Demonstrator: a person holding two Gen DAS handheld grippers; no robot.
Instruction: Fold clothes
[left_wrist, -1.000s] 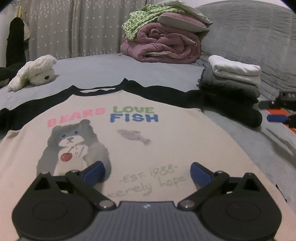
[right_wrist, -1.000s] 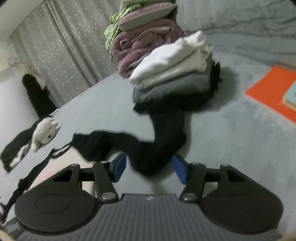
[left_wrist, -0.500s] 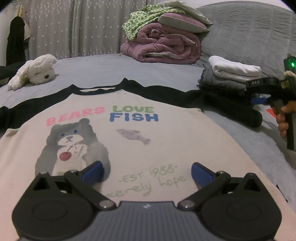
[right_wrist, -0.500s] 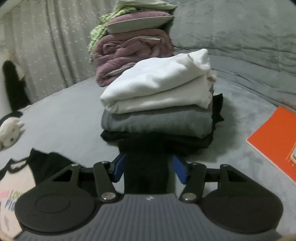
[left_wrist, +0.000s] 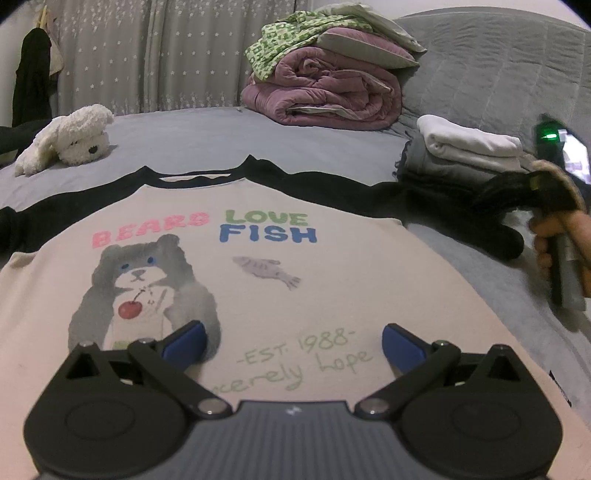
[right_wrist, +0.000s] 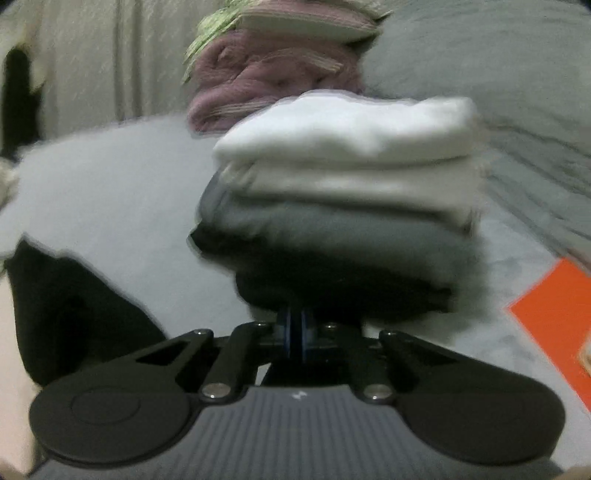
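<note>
A cream shirt (left_wrist: 280, 280) with black sleeves and a bear print lies flat, face up, on the grey bed. My left gripper (left_wrist: 291, 343) is open and hovers over its lower hem. The shirt's right black sleeve (left_wrist: 480, 229) stretches toward a stack of folded clothes. My right gripper (right_wrist: 295, 332) is shut on the end of that black sleeve (right_wrist: 343, 291). It also shows in the left wrist view (left_wrist: 517, 192), held by a hand at the right edge. The right wrist view is blurred.
A stack of folded white, grey and black clothes (left_wrist: 469, 155) (right_wrist: 343, 184) sits right behind the sleeve. A rolled purple quilt with pillows (left_wrist: 325, 92) lies further back. A white plush toy (left_wrist: 66, 136) lies at the left. An orange book (right_wrist: 554, 314) lies at the right.
My right gripper has swung toward the folded stack, moved onto the black sleeve end and shut on it. My left gripper has stayed open over the hem.
</note>
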